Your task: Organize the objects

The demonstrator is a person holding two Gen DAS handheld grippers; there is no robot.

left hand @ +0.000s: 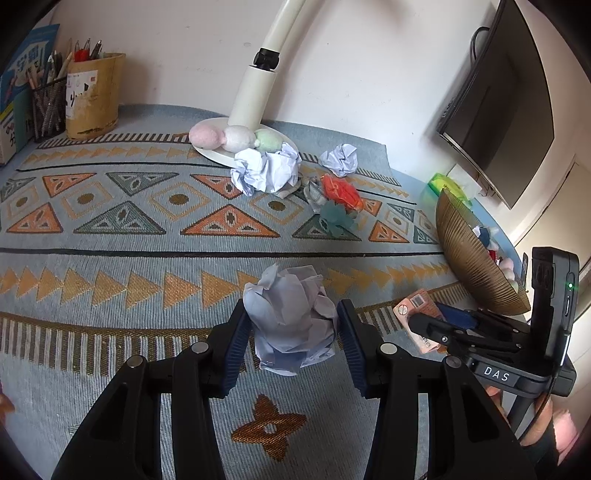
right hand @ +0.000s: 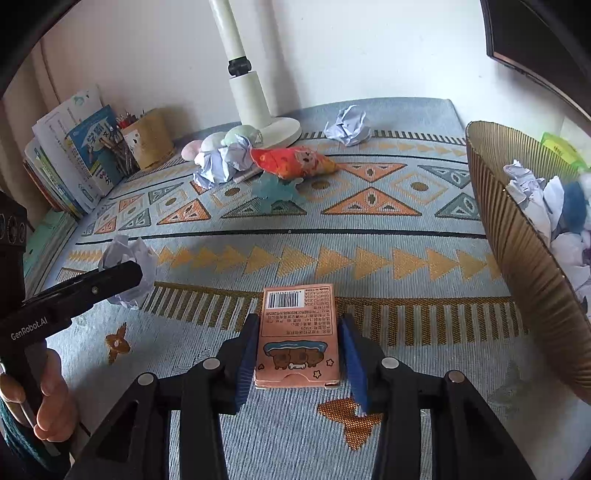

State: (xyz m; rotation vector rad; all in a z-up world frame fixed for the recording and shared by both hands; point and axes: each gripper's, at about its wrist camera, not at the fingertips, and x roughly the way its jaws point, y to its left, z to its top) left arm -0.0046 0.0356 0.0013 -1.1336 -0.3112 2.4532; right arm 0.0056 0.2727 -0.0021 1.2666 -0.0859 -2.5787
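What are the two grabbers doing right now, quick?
Left gripper: closed on the paper ball.
Right gripper: open around the pink card box, not squeezing it.

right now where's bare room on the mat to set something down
Free: the wide patterned stretch of mat between the pen cups and the lamp base. Crowded: around the lamp base, with crumpled paper and the orange plush toy.

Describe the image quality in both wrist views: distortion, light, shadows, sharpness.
Left wrist view: strong fisheye bending, dark vignette corners; the lamp pole curves; soft daylight; the crumpled paper ball between the left claw pads is sharp.
Right wrist view: same barrel warp, the mat stripes bow; the pink card box reads crisply; the brown bowl looks stretched at the edge; only faint shadows.
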